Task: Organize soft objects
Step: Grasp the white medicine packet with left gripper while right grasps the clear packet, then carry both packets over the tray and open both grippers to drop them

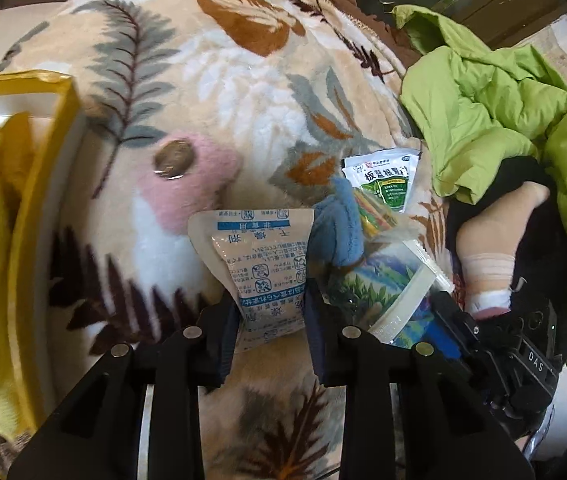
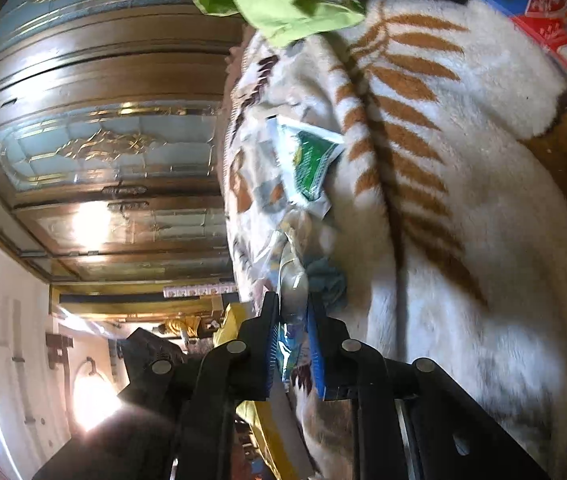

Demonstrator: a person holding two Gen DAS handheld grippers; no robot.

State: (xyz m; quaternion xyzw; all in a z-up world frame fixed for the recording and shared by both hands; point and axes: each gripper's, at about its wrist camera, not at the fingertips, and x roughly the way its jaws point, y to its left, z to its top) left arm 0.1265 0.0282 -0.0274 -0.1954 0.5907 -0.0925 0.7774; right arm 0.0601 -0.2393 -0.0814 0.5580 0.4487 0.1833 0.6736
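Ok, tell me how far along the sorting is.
Early. Nothing looks clearly put away. In hand: the left gripper clamps a white sachet, the right gripper a clear packet. Left on the blanket: a green-and-white sachet, a blue plush, and the yellow bag alongside.

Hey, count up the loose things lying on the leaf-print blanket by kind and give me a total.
Packets: 3, namely the desiccant packet, the green-label sachet and the landscape-print pouch.
Plush toys: 2, the pink plush and the blue plush.
Jackets: 1, the green jacket.
Total: 6
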